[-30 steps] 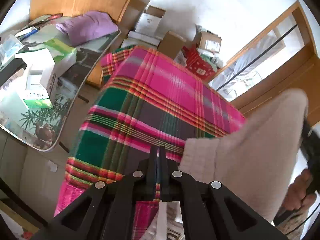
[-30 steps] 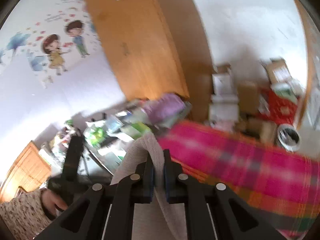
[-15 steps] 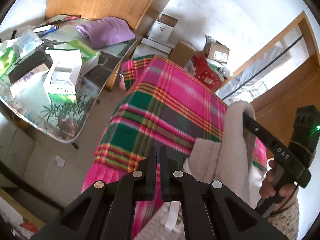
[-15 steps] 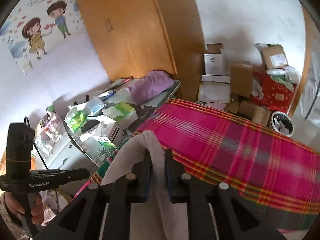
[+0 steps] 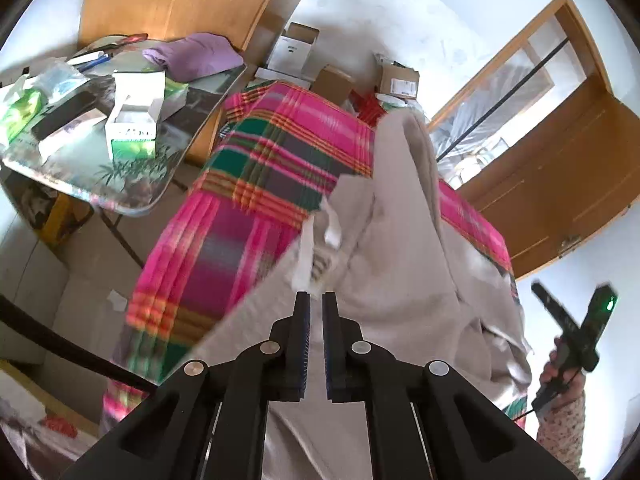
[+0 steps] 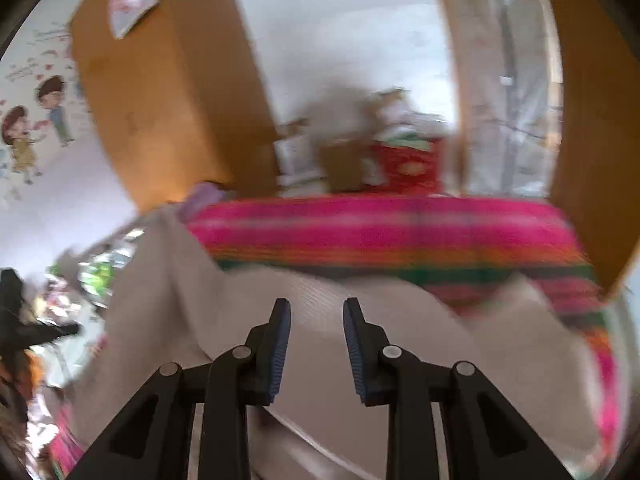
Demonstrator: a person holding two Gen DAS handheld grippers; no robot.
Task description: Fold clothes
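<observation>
My left gripper [image 5: 314,300] hangs above the beige garment [image 5: 400,264], its two black fingers [image 5: 300,332] parted by a narrow gap with no cloth caught between the blue ribbed pads; the jaws stand slightly apart and hold nothing. The beige garment lies in a loose heap on the plaid blanket [image 5: 260,168], which is checked in pink, green and orange and covers the bed; one tall fold of the cloth stands up toward the far side, and a white label or tie [image 5: 308,252] shows near the waistband, just beyond my fingertips. At the right edge of the left wrist view, my right hand [image 5: 560,376], in a patterned sleeve, grips the handle of the other tool, on which a green light [image 5: 609,305] glows. In the right wrist view, which is blurred by motion, my right gripper [image 6: 316,312] has its jaws spread wide and empty above the same beige garment [image 6: 360,312], which is spread over the near part of the plaid blanket [image 6: 380,228]. To the left of the bed stands a glass-topped table [image 5: 132,196] carrying a purple folded cloth [image 5: 196,54], an open white box [image 5: 134,120] and green packets [image 5: 20,112]. Cardboard boxes [image 5: 296,46] are stacked against the far wall, and a wooden door [image 5: 560,184] stands to the right.
</observation>
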